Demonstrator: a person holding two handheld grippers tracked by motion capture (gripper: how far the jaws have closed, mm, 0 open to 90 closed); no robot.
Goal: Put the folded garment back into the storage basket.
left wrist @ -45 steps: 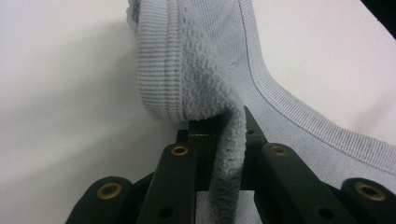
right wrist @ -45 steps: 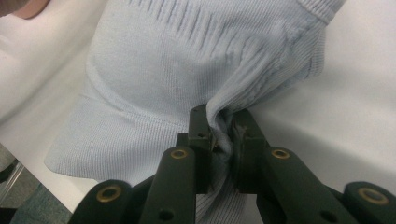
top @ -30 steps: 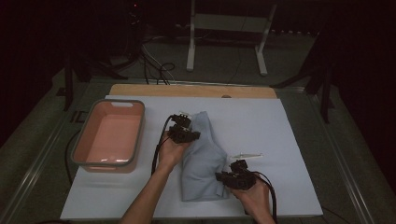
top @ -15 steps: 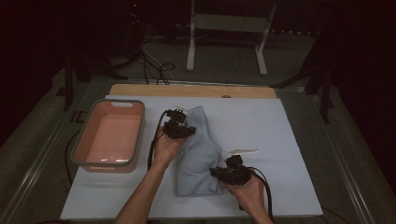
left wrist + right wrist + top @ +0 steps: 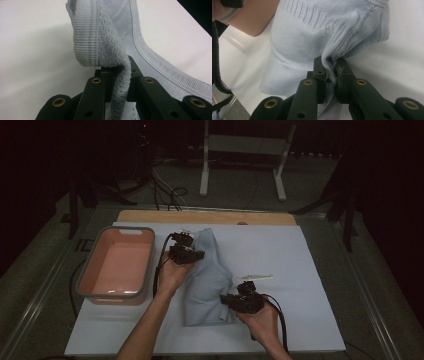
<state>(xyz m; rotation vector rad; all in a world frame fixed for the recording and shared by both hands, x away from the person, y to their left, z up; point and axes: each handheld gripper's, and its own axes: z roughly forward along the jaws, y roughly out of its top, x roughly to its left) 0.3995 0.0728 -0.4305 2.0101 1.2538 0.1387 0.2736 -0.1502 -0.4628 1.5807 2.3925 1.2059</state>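
Dark floor and cables surround the desk (image 5: 310, 270), whose top is covered by a white sheet under the high view.

Left tongs (image 5: 192, 254) are clenched on a fold of the cloth (image 5: 207, 280): in the left gripper view a ribbed, knitted edge of the cloth (image 5: 105, 50) is pinched between the two black jaws and bulges up above them, with more of its hem running off to the right over the white sheet. The left hand (image 5: 172, 272) grips the tool from below, palm toward the cloth, with the forearm coming up from the bottom edge at a slant to the right. Its cable loops down the left side of the wrist.

Right tongs (image 5: 227, 300) are likewise clenched on the cloth, at its lower right edge; the right gripper view shows the pale blue knit (image 5: 312, 40) gathered into a tight pucker between the jaws. The right hand (image 5: 260, 320) holds its tool with the jaws pointing left, the wrist bent inward, and the cable trailing down the right of the forearm.

Between the two hands the cloth lies on the sheet, near the desk's middle. Left of the left hand sits a pink tub (image 5: 90, 287) with a grey rim. Just beyond the right tongs lies a small white strip (image 5: 255, 277).
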